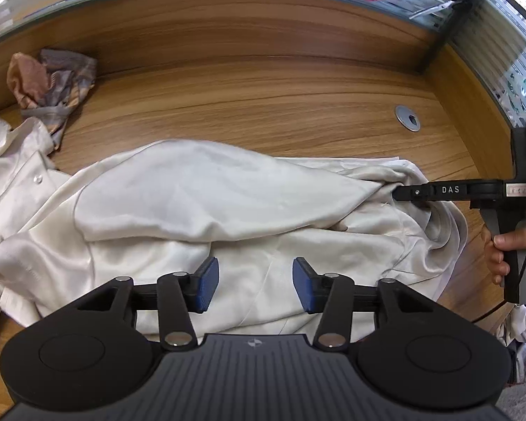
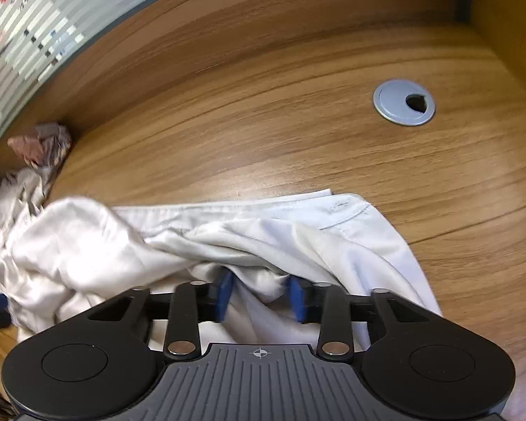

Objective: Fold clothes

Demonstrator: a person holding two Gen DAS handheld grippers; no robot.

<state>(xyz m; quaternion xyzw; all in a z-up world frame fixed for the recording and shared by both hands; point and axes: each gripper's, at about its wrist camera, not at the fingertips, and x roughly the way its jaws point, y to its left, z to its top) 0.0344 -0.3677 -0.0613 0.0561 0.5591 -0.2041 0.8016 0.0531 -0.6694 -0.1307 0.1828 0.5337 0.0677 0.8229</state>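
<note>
A cream satin garment (image 1: 200, 196) lies rumpled across the wooden desk (image 1: 263, 105). My left gripper (image 1: 256, 284) hovers over its near part, blue pads well apart with nothing pinched between them. My right gripper (image 1: 398, 194) reaches in from the right, held by a person's hand (image 1: 501, 252), and its tips are buried in a gathered fold at the garment's right end. In the right wrist view the right gripper (image 2: 261, 296) has a bunch of the cream garment (image 2: 87, 245) filling the gap between its blue pads. A whiter hemmed layer (image 2: 350, 245) lies beside it.
A crumpled pink and grey patterned cloth (image 1: 49, 84) sits by the back wall at the left, with a buttoned cream shirt (image 1: 17, 161) below it. A metal cable grommet (image 1: 408, 118) is set in the desk at the right. Wooden partitions enclose the back and right sides.
</note>
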